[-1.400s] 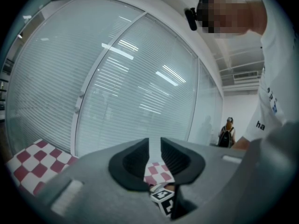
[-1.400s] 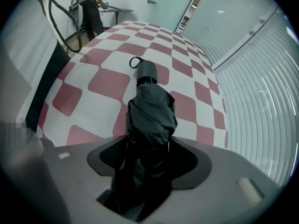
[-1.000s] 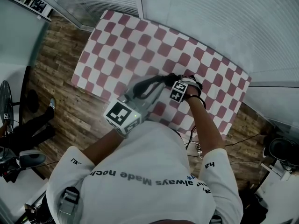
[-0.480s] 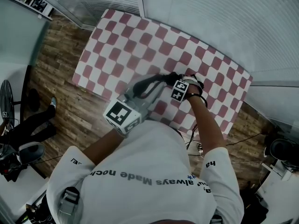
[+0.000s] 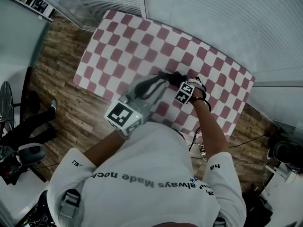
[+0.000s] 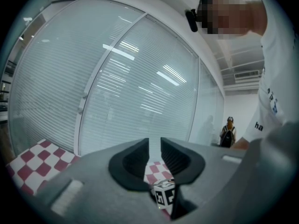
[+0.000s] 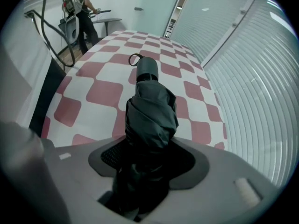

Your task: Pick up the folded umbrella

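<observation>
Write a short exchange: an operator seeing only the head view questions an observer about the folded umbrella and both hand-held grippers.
Operator: Is the umbrella between the right jaws?
Observer: Yes. The right hand-held gripper is closing its jaws around the folded umbrella, which lies on the checked table.
Operator: And the left?
Observer: The left hand-held gripper is empty, its jaws narrowly apart.

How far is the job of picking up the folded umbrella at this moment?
Done: the right gripper has the folded umbrella between its jaws. In hand: the jaws are closing on it. Left: the lift, since the umbrella lies on the checked table.
</observation>
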Demonstrator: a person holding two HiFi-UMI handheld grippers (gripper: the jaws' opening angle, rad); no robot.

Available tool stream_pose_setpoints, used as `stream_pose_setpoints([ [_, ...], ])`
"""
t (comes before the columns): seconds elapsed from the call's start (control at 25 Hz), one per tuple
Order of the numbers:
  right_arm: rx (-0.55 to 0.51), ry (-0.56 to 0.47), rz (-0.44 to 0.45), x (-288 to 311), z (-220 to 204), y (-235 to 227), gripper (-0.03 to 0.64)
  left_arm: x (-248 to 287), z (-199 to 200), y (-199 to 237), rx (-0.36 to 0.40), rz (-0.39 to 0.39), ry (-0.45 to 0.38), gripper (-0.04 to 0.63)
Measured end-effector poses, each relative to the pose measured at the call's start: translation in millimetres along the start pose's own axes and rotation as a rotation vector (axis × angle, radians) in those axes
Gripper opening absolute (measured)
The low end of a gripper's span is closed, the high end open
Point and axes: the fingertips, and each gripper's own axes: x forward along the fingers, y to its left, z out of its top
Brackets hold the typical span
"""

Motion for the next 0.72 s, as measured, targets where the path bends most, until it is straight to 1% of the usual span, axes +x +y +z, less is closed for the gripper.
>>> stream_pose_setpoints([
  [0.24, 0.224, -0.152, -0.060, -40, 4, -32, 0.258, 2, 1, -6, 0.005, -0.018, -0.003, 0.080],
  [0.32, 0.285, -0.201, -0.086, -56, 5, -42, 0.258, 2, 1, -9, 0.006, -0.024, -0.004, 0.080],
  [0.48, 0.378, -0.301, -0.145, -93, 7, -60, 0.258, 3, 3, -15, 0.009, -0.036, -0.008, 0.080],
  [0.72, 0.466, -0.473, -0.238, -160, 22, -76, 0.258, 3, 5, -22, 0.015, -0.050, -0.016, 0.080],
])
